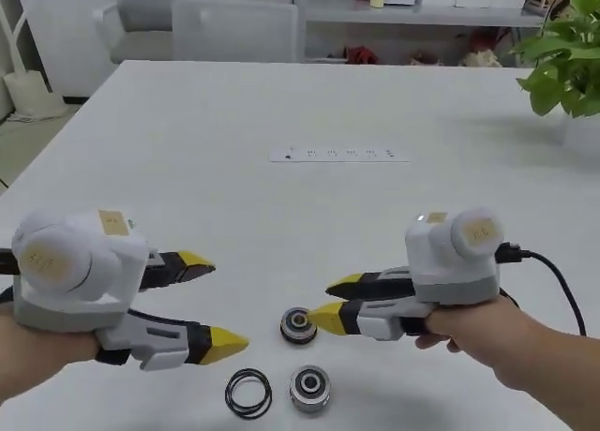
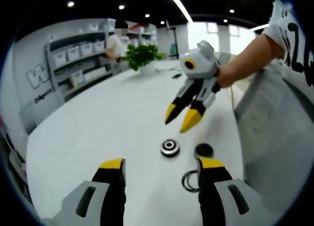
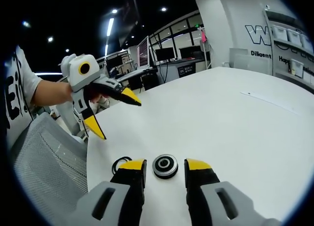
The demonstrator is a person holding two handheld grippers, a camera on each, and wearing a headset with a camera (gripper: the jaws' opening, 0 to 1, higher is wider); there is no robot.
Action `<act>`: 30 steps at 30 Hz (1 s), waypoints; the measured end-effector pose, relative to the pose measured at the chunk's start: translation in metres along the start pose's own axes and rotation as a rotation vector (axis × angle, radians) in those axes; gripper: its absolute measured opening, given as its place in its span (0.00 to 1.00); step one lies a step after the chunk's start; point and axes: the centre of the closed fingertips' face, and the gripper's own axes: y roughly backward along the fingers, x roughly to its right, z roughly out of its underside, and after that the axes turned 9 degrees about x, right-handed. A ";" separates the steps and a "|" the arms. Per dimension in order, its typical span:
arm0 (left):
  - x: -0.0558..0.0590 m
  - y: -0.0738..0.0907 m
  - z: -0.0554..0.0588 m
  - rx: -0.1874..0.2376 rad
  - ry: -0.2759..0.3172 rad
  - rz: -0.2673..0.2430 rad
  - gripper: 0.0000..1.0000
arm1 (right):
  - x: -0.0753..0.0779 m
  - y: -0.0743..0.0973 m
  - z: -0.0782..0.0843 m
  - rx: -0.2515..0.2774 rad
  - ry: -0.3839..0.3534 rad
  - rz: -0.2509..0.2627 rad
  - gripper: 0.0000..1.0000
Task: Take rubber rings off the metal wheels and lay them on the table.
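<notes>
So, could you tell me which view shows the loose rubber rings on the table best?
The head view: the rubber rings lie whole and unobstructed beside a wheel. In each gripper view, a jaw rising from the bottom partly covers them.

The left gripper is pointing inward from the left side, its yellow-tipped fingers standing wide apart and gripping nothing. The right gripper is pointing back toward it, its fingers parted more narrowly and also gripping nothing. The left hand and right hand are wrapping the handles, with the right forearm trailing toward the lower right.
</notes>
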 end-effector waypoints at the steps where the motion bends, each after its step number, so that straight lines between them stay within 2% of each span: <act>1: 0.000 -0.001 0.000 0.000 0.000 0.001 0.60 | 0.002 0.000 0.002 -0.004 0.002 0.002 0.29; 11: -0.003 -0.019 0.004 -0.012 0.012 0.015 0.58 | 0.006 -0.001 0.015 -0.046 0.024 0.002 0.30; 21: -0.003 -0.032 0.012 -0.030 0.015 0.033 0.57 | 0.002 -0.009 0.031 -0.087 0.047 -0.015 0.29; 30: -0.001 -0.041 0.019 -0.044 0.025 0.046 0.55 | -0.004 -0.013 0.039 -0.103 0.051 -0.028 0.28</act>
